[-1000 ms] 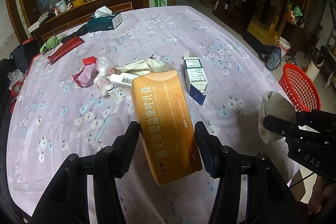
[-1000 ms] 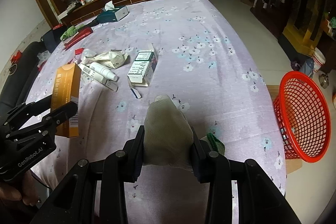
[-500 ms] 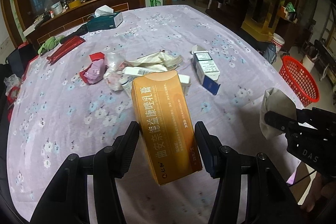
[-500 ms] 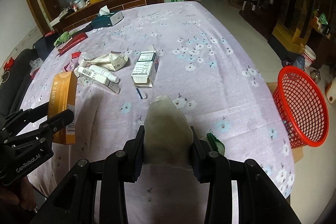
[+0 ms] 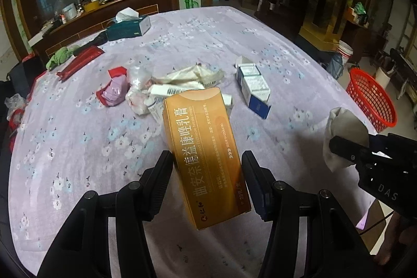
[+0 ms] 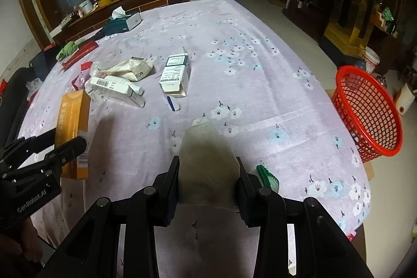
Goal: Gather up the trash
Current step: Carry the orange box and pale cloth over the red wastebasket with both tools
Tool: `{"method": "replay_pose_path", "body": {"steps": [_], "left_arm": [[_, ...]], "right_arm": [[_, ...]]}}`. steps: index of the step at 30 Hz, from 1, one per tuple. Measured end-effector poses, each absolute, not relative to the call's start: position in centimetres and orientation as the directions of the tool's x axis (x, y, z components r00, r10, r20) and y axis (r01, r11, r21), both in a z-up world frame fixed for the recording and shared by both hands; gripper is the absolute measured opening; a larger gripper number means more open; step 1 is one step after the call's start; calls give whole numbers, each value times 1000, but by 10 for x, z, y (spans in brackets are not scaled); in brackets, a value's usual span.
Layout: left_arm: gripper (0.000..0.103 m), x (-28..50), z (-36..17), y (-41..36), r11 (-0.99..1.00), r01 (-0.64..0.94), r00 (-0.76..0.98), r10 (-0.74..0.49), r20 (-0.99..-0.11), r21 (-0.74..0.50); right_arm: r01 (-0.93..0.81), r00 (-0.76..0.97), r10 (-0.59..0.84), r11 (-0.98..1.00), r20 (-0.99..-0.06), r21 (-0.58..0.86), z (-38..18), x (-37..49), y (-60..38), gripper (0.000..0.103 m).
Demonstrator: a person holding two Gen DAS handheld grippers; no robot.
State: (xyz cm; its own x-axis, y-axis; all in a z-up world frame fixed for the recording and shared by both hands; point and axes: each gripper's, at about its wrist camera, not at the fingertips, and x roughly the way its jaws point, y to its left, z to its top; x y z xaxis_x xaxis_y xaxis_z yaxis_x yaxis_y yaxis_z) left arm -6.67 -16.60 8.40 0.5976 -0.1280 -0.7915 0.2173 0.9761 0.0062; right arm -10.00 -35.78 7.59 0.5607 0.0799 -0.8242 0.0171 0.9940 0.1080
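Left gripper (image 5: 207,181): fingers clamped on the orange carton (image 5: 206,158), held clear above the floral-clothed worktop (image 5: 78,147). Right gripper (image 6: 208,181): fingers clamped on a grey crumpled wad (image 6: 207,160), near the worktop's right edge. Red basket (image 6: 370,111) stands off that edge. Remaining litter pile (image 6: 117,85) and white-blue box (image 6: 176,76) lie mid-worktop.

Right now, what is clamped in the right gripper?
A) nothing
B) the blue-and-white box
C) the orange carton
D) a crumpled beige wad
D: in the right wrist view the right gripper has its jaws closed on the crumpled beige wad; the orange carton sits in the left gripper, and the blue-and-white box lies on the table.
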Motion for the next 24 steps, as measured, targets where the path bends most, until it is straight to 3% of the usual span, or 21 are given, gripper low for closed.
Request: {"method": "replay_pose_path", "body": {"steps": [12, 24], "left_arm": [[53, -61, 93, -230, 972, 237, 580, -132, -804, 11], [53, -46, 109, -326, 903, 430, 574, -263, -776, 11]], "right_arm": [[-100, 598, 167, 986, -784, 134, 90, -85, -392, 41], [56, 601, 138, 975, -787, 214, 94, -82, -492, 41]]}}
